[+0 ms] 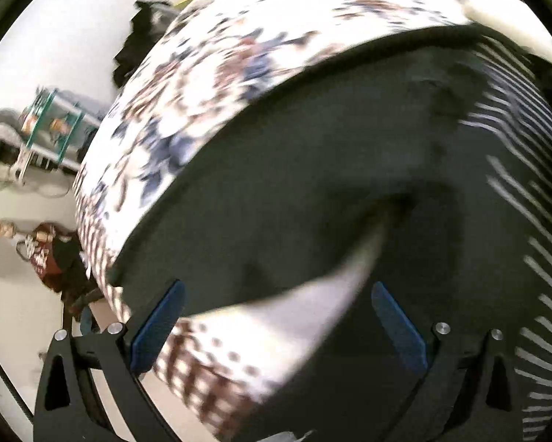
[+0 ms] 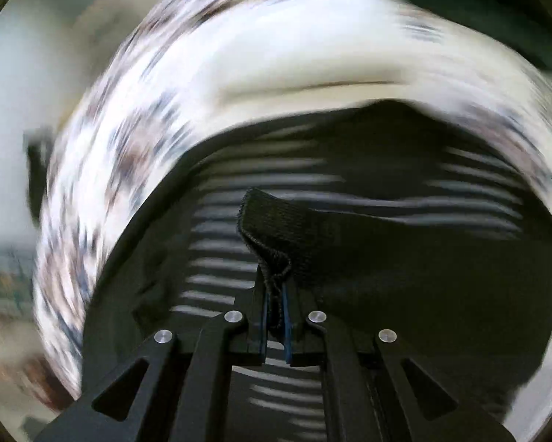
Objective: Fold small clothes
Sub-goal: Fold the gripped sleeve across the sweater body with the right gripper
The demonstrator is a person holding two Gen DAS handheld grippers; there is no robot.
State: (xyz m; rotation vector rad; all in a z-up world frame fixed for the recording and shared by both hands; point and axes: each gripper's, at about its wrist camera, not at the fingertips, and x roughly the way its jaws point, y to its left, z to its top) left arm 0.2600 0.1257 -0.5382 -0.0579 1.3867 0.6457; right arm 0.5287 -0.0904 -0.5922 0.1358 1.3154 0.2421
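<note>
No legible text, label or number on anything visible.

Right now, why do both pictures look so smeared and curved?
Left wrist view: fisheye bends the patterned cloth into an arc; motion blur smears it. Right wrist view: heavier smear, yet the right gripper and the pinched black garment stay sharp.

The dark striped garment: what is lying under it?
Under the dark striped garment lies a floral patterned cloth, showing around its edges. What the cloth covers cannot be seen. The right gripper pinches the garment's black edge.
</note>
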